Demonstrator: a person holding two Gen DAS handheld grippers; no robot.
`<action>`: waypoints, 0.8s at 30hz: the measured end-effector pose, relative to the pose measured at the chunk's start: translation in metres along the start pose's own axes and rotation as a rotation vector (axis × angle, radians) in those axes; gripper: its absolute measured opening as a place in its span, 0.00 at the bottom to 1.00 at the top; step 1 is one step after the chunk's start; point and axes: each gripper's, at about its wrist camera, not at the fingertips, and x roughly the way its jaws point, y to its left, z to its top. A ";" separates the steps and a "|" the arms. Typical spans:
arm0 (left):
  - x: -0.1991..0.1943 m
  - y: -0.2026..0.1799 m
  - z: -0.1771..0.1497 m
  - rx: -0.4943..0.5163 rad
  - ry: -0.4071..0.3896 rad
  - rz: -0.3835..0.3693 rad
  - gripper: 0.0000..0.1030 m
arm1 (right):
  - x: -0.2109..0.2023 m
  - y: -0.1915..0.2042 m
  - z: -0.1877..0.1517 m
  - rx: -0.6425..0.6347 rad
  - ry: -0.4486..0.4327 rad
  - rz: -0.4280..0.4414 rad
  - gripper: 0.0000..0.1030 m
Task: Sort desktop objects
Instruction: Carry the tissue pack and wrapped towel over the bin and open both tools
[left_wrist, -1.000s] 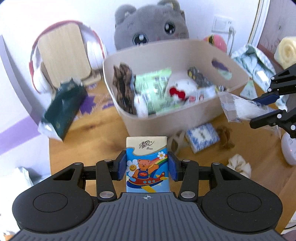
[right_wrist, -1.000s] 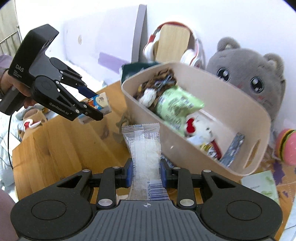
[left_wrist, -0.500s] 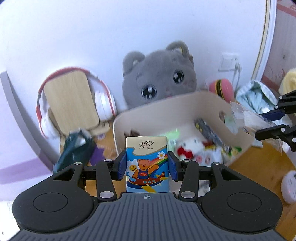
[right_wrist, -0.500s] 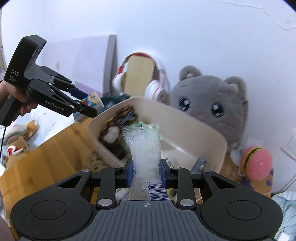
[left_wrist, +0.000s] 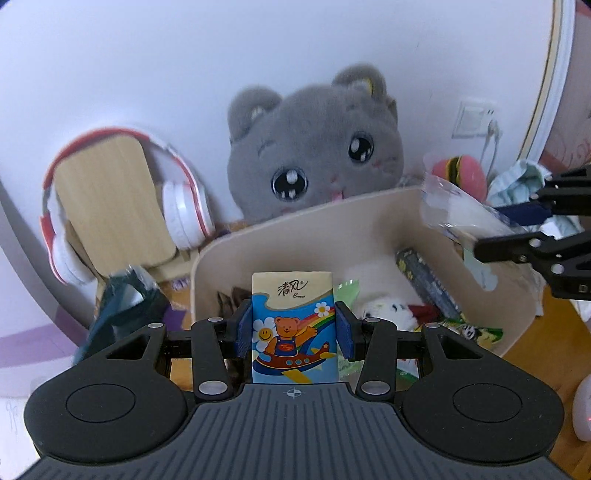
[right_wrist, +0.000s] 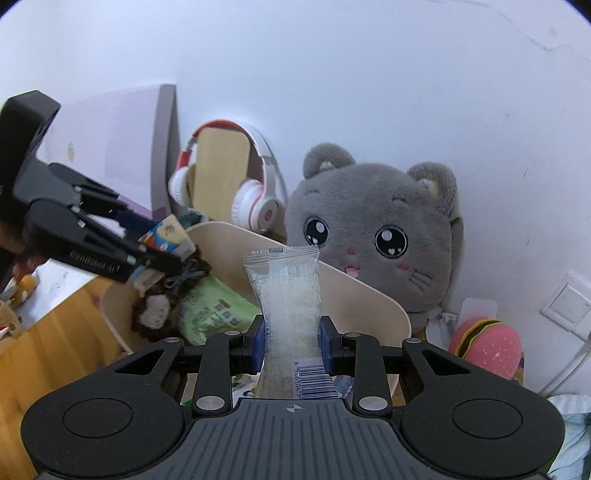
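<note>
Step in hand: delivery to beige bin (left_wrist: 236, 258). Left claw (left_wrist: 293, 328) clamped on tissue pack (left_wrist: 293, 325); right claw (right_wrist: 291, 341) clamped on clear snack packet (right_wrist: 290, 291). Next, likely: hold each over the bin, then part the jaws.

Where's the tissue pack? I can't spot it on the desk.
Clamped in the left tongs, the tissue pack hangs over the beige bin's left end.
</note>
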 end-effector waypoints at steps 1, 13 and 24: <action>0.006 -0.002 -0.001 -0.002 0.015 0.005 0.45 | 0.007 -0.001 0.000 0.004 0.008 -0.005 0.28; 0.039 -0.014 -0.017 0.023 0.103 0.046 0.45 | 0.076 0.019 -0.013 -0.030 0.152 -0.005 0.28; 0.030 -0.015 -0.021 -0.028 0.090 0.036 0.63 | 0.065 0.018 -0.023 -0.024 0.138 -0.025 0.69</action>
